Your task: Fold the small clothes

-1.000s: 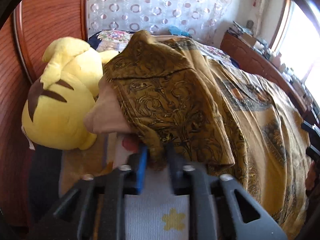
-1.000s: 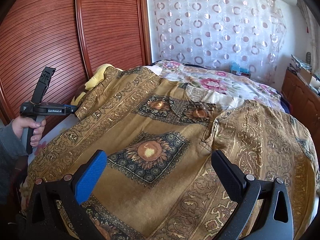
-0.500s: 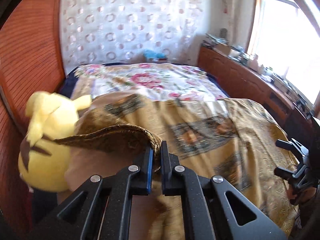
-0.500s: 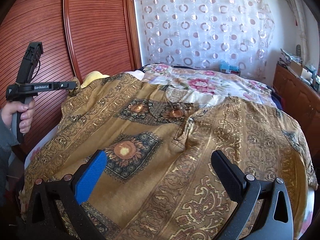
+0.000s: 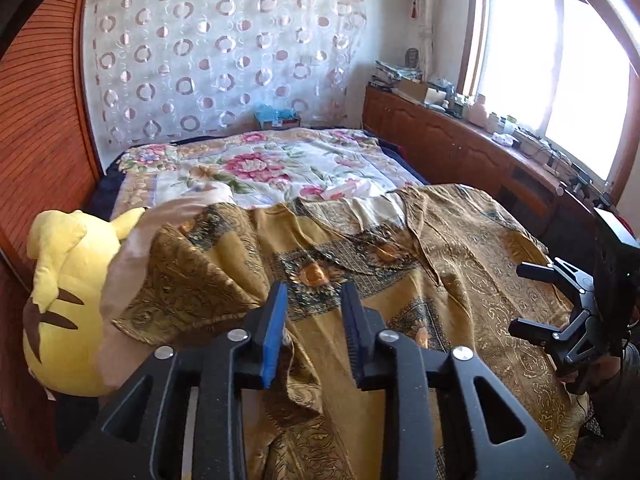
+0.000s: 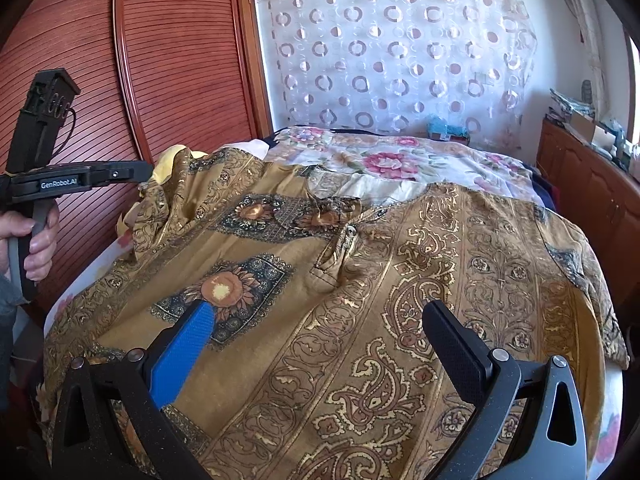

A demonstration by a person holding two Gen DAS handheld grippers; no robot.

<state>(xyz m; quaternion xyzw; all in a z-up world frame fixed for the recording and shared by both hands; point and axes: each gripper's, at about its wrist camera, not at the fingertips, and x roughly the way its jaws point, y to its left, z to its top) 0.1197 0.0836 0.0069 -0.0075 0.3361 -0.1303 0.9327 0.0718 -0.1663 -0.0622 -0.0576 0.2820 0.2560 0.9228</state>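
Note:
A gold patterned garment [image 6: 360,280] with sunflower squares lies spread over the bed; it also shows in the left wrist view [image 5: 440,280]. Its left sleeve [image 5: 188,276] lies bunched and folded inward beside the plush toy. My left gripper [image 5: 314,296] is open with nothing between its fingers, just above the sleeve's edge; it appears in the right wrist view [image 6: 140,170] at the left, raised over the sleeve. My right gripper [image 6: 320,316] is wide open and empty above the garment's lower part; it shows in the left wrist view [image 5: 524,296] at the right edge.
A yellow plush toy [image 5: 68,300] lies at the bed's left side against the red wooden wardrobe [image 6: 140,60]. A floral bedsheet [image 5: 260,164] covers the far bed. A wooden cabinet [image 5: 480,148] with clutter runs under the window on the right.
My left gripper carried the sleeve up and inward, then opened and let it go. The sleeve now lies folded on the garment. The right gripper stayed open and nearly still.

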